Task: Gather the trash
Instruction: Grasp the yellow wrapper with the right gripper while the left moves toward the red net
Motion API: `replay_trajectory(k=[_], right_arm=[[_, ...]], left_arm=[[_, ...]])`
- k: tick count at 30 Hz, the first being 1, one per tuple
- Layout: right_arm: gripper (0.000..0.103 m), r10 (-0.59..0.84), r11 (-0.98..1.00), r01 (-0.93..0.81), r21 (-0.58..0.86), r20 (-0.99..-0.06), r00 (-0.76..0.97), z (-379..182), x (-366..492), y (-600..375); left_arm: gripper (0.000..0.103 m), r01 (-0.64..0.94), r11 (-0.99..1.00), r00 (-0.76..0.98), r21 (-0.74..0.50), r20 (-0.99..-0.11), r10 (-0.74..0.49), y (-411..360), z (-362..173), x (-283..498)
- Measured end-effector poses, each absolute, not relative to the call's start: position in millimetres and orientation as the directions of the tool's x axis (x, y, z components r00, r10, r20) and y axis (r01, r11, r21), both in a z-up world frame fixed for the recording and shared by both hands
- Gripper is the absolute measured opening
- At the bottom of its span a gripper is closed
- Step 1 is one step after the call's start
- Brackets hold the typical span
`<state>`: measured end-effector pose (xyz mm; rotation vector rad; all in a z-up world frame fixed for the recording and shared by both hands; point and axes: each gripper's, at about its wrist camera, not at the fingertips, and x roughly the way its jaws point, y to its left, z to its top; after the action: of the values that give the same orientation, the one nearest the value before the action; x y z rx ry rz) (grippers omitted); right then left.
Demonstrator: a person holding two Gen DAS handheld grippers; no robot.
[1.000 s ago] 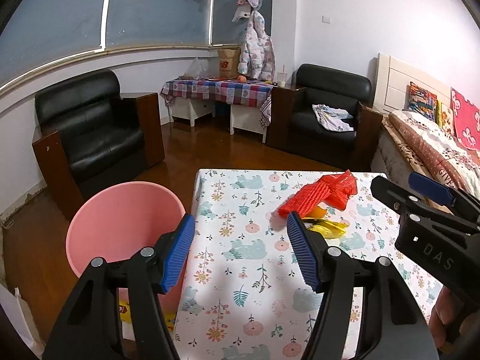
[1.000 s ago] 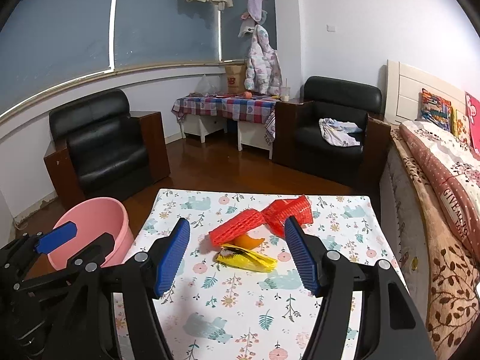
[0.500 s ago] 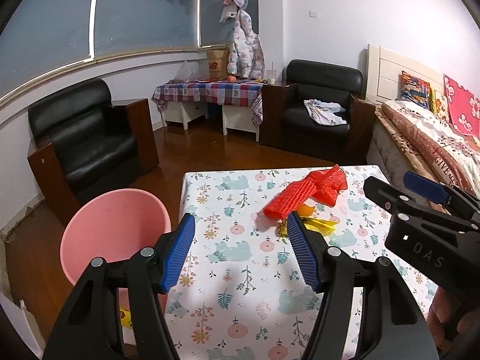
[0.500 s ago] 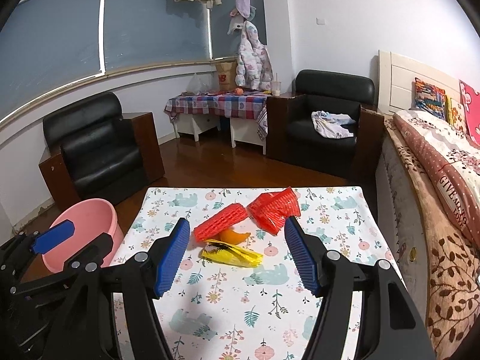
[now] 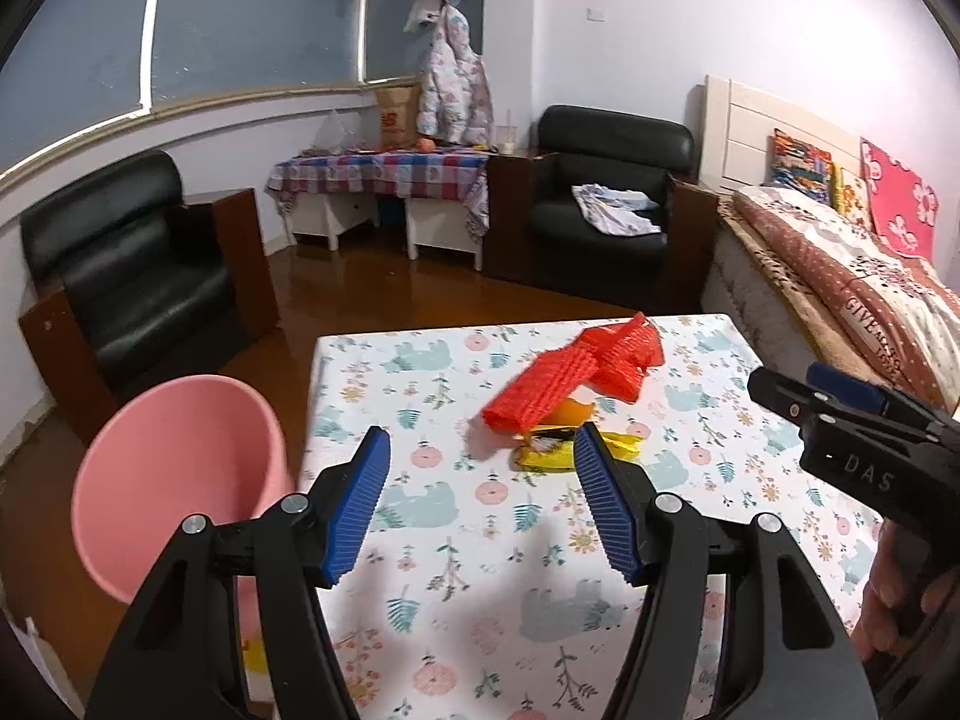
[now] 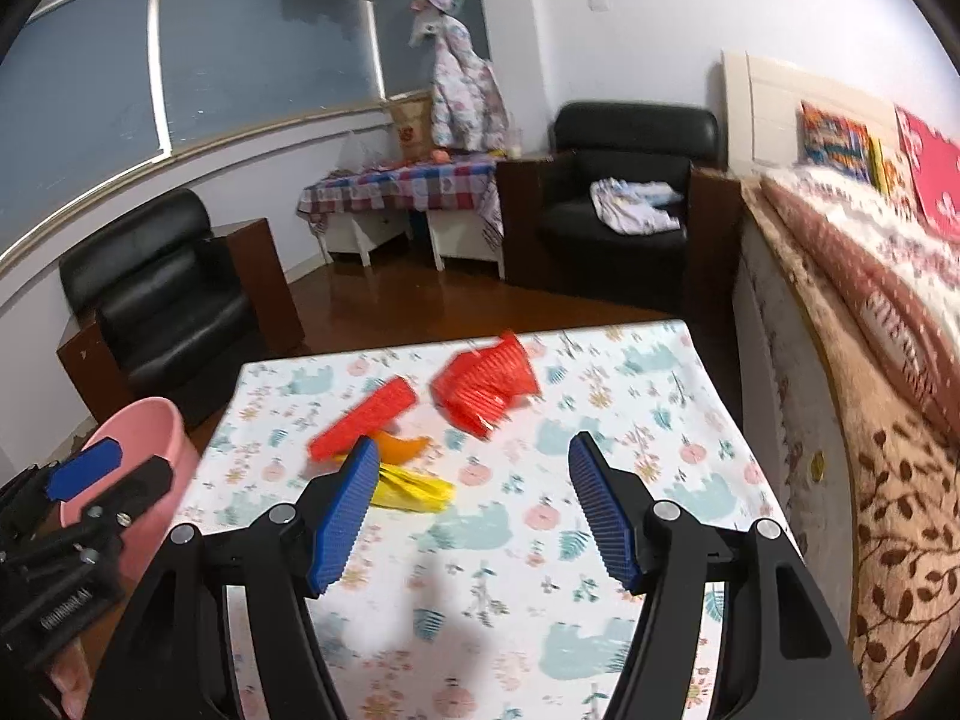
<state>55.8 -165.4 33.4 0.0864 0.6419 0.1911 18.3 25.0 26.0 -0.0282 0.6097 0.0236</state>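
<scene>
Approach step, judged from open and empty jaws on both sides: right gripper [image 6: 471,507] spread wide low in its frame with nothing between the blue pads, left gripper [image 5: 480,501] the same. Just beyond, at frame centre on the flowered table [image 6: 600,648]: yellow wrapper [image 6: 414,489] half behind the right gripper's left pad, orange peel [image 6: 405,447], then two red foam nets [image 6: 480,387] further up. Next, probably: lower over one piece and close, then over to the pink bin [image 5: 174,468] at left of the table edge.
</scene>
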Motion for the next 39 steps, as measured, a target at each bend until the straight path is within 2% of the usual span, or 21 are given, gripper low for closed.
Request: replay_trajectory(k=[4, 9, 13, 19, 23, 25, 27, 30, 36, 38, 39], right_arm=[[0.065, 0.218, 0.975, -0.138, 0.175, -0.619, 0.754, 13, 69, -184], [0.065, 0.322, 0.945, -0.196, 0.263, -0.635, 0.702, -9, 83, -192], [0.065, 0.384, 0.923, -0.27, 0.273, -0.657, 0.649, -21, 94, -180], [0.065, 0.444, 0.893, -0.36, 0.271, -0.661, 0.605, -29, 105, -163], [0.065, 0.479, 0.857, -0.469, 0.213, -0.664, 0.574, -26, 114, -146], [0.065, 0.488, 0.842, -0.505, 0.191, -0.668, 0.561, -27, 119, -139], [0.065, 0.508, 0.815, -0.553, 0.173, -0.675, 0.536, -29, 126, -129], [0.065, 0.514, 0.786, -0.599, 0.153, -0.698, 0.498, -38, 135, -117], [0.065, 0.469, 0.778, -0.618, 0.11, -0.757, 0.455, -61, 156, -96], [0.057, 0.474, 0.767, -0.63, 0.12, -0.768, 0.431, -66, 159, -90], [0.04, 0.473, 0.767, -0.629, 0.127, -0.775, 0.42, -70, 160, -89]], left_arm=[[0.064, 0.005, 0.999, 0.801, -0.034, -0.598, -0.024, 20, 16, 37], [0.064, 0.076, 0.996, 0.787, -0.052, -0.61, -0.092, 11, 6, 67], [0.062, 0.087, 0.996, 0.766, 0.028, -0.641, -0.049, -4, -4, 96], [0.054, 0.045, 0.998, 0.739, 0.035, -0.674, -0.009, -7, -20, 136], [0.05, 0.04, 0.998, 0.699, 0.043, -0.715, 0.003, -3, -38, 152], [0.043, 0.036, 0.999, 0.691, 0.036, -0.723, 0.001, 1, -45, 155], [0.019, 0.036, 0.999, 0.686, 0.021, -0.728, -0.009, 4, -48, 157], [0.0, 0.03, 1.0, 0.683, 0.002, -0.73, -0.019, 10, -50, 156], [0.0, 0.004, 1.0, 0.716, -0.021, -0.698, -0.017, 21, -36, 141], [0.0, -0.003, 1.0, 0.727, -0.021, -0.687, -0.012, 22, -30, 133], [0.0, -0.005, 1.0, 0.732, -0.02, -0.681, -0.01, 22, -27, 129]])
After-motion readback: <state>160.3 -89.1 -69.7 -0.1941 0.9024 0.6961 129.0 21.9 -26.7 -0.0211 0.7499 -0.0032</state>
